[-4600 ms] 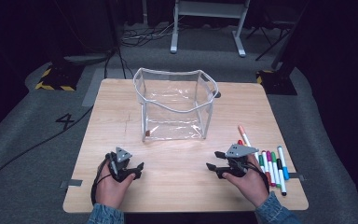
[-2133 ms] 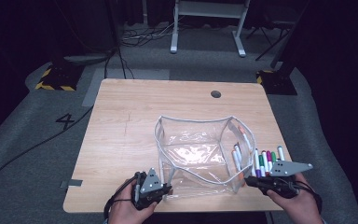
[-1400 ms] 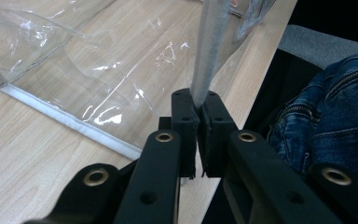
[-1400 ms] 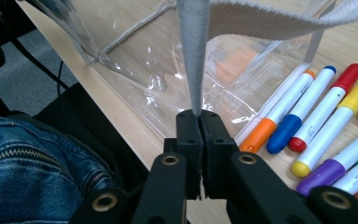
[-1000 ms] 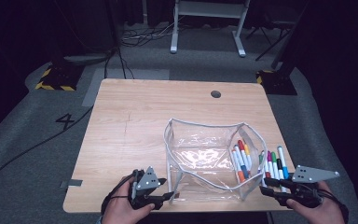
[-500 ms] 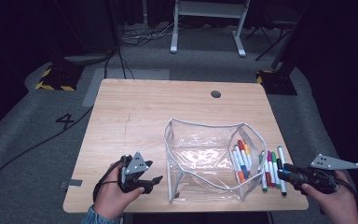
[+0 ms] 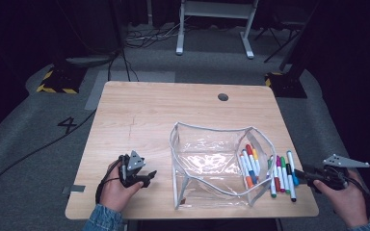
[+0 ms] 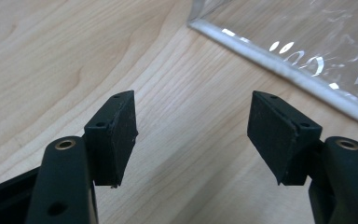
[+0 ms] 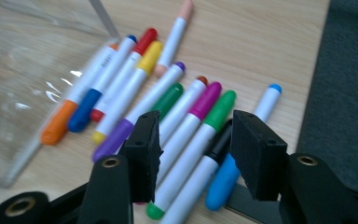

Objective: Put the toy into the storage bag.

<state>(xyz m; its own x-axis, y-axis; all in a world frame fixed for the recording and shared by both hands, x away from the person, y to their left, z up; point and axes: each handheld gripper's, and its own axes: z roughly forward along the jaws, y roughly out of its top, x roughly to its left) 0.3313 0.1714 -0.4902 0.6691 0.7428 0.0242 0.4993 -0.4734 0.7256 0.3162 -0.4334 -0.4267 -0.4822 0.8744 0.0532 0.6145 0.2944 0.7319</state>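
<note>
ITEM clear pouch [image 7: 212, 166]: standing open mid-table, near edge, mouth up for loading | markers [image 7: 282, 174]: row touching its right side, some behind its wall | left gripper [image 8: 193, 135]: jaws just opened, empty, beside pouch | right gripper [image 9: 193, 149]: jaws just opened, empty, above markers, likely to pick 1

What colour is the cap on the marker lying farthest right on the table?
Blue; the white marker with the blue cap shows best in the right gripper view.
</note>
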